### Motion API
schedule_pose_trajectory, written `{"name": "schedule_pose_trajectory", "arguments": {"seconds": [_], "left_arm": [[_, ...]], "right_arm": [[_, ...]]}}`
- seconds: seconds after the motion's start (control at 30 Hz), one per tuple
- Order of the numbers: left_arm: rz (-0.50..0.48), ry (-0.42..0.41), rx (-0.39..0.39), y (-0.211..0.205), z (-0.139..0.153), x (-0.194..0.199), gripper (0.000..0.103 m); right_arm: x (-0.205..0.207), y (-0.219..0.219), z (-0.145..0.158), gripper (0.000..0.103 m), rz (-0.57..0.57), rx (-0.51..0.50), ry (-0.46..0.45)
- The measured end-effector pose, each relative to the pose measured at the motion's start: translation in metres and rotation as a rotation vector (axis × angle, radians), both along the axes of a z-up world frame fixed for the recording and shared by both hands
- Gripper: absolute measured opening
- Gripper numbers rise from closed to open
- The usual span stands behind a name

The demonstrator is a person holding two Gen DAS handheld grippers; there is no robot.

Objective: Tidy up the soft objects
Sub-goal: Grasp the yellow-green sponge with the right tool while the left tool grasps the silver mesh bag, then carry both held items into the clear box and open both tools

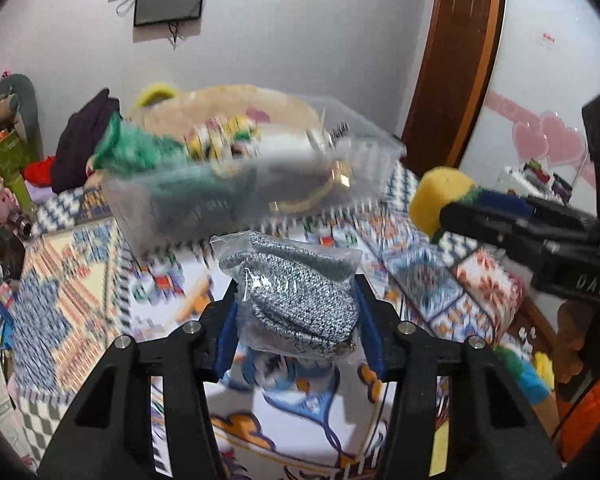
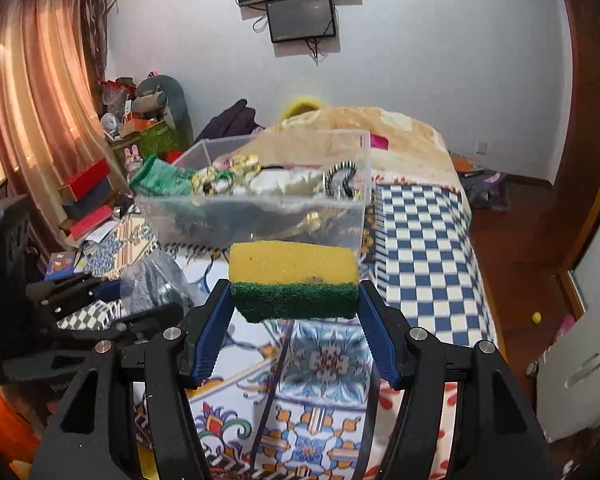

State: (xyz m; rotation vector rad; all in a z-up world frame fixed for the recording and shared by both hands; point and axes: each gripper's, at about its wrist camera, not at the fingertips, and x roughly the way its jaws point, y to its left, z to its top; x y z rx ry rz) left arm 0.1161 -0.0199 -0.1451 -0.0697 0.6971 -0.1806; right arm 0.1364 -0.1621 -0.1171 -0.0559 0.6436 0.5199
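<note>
left gripper [image 1: 296, 316]: fingers pinching the bagged grey knit [image 1: 296, 292], held above the bed [image 2: 420, 240].
right gripper [image 2: 296, 312]: fingers pinching the sponge [image 2: 294, 278] short of the clear bin [image 2: 256, 216].
risk: slick bag could slip; the heaped bin may shed items.

You have a bagged grey knit [image 1: 296, 300] aloft, a yellow-and-green sponge [image 2: 294, 280] level (green side down), clear bin [image 2: 256, 216] at 12 o'clock, full.

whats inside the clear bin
The clear bin holds a green sock, a patterned scrunchie, white cloth and a striped band; darker things underneath are too covered to name.
</note>
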Motion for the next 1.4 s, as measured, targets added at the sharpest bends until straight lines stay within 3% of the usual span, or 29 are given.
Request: {"name": "schedule_pose_trajectory", "arguments": {"seconds": [0.27, 0.43, 0.7, 0.93, 1.13, 1.4], "left_arm": [[0.069, -0.137, -0.003, 0.021, 0.048, 0.023, 0.051], [0.095, -0.176, -0.018, 0.030, 0.063, 0.040, 0.051], [0.113, -0.140, -0.012, 0.027, 0.048, 0.081, 0.051], [0.104, -0.091, 0.002, 0.029, 0.029, 0.107, 0.052], [0.094, -0.057, 0.015, 0.025, 0.019, 0.115, 0.054], [0.091, -0.093, -0.006, 0.031, 0.031, 0.096, 0.061]], "right_arm": [[0.018, 0.010, 0.021, 0.059, -0.006, 0.026, -0.072], [0.035, 0.020, 0.028, 0.059, -0.017, 0.048, -0.095], [0.062, 0.030, 0.021, 0.060, -0.043, 0.048, -0.083], [0.081, 0.043, 0.002, 0.060, -0.034, -0.042, -0.031], [0.083, 0.050, -0.004, 0.062, -0.026, -0.068, -0.027], [0.076, 0.044, 0.005, 0.069, -0.012, -0.042, -0.019]]}}
